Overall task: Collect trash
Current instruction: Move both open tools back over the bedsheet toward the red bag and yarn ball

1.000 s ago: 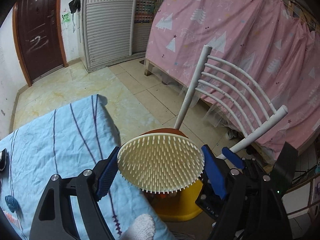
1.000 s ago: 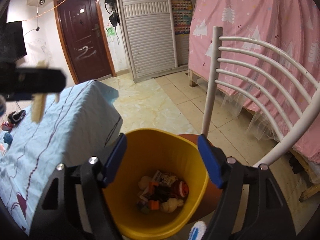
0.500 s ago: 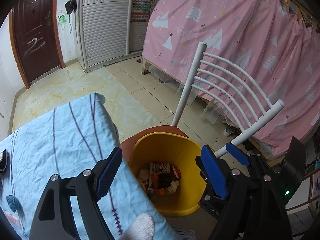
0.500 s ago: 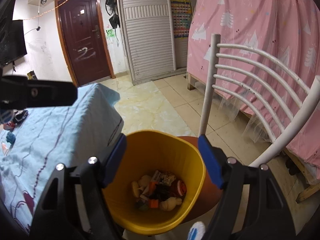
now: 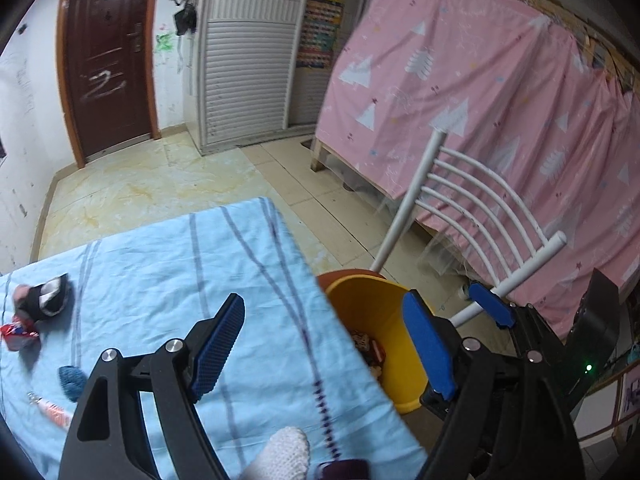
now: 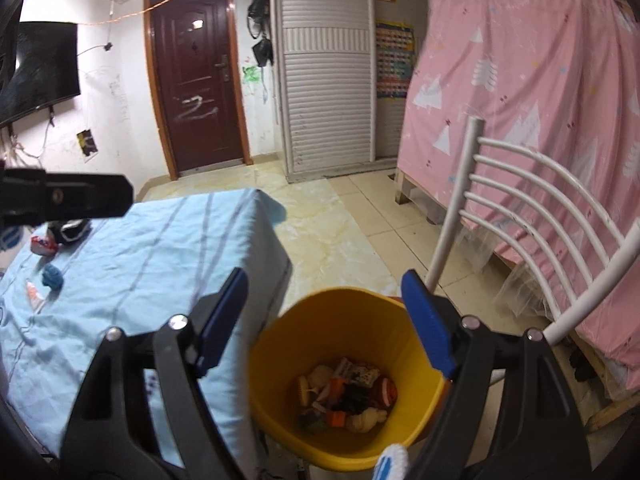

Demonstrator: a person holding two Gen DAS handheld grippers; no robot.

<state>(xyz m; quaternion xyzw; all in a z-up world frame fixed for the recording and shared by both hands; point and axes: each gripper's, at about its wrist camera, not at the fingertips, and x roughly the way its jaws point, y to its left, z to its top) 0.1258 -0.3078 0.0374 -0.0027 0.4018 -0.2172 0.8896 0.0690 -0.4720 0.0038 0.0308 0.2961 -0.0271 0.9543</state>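
A yellow bin (image 6: 280,340) stands on the floor beside the table and holds several pieces of trash (image 6: 346,394); it also shows in the left wrist view (image 5: 372,300). My left gripper (image 5: 324,344) is open and empty over the table's right edge. My right gripper (image 6: 326,320) is open and empty above the bin. On the blue cloth of the table (image 5: 160,272) lie a red wrapper (image 5: 18,336), a black-and-white item (image 5: 48,300), a blue knitted piece (image 5: 72,382) and a small pink wrapper (image 5: 50,410).
A white metal chair (image 6: 540,216) stands right of the bin, with a pink curtain (image 6: 540,80) behind it. A brown door (image 6: 196,76) and a white shutter cabinet (image 6: 328,64) are at the far wall. The tiled floor (image 6: 332,232) lies beyond the table.
My left gripper let go of the cream spiky disc, which is now in the bin. The left gripper then swung left, back over the table. The right gripper stayed above the bin.
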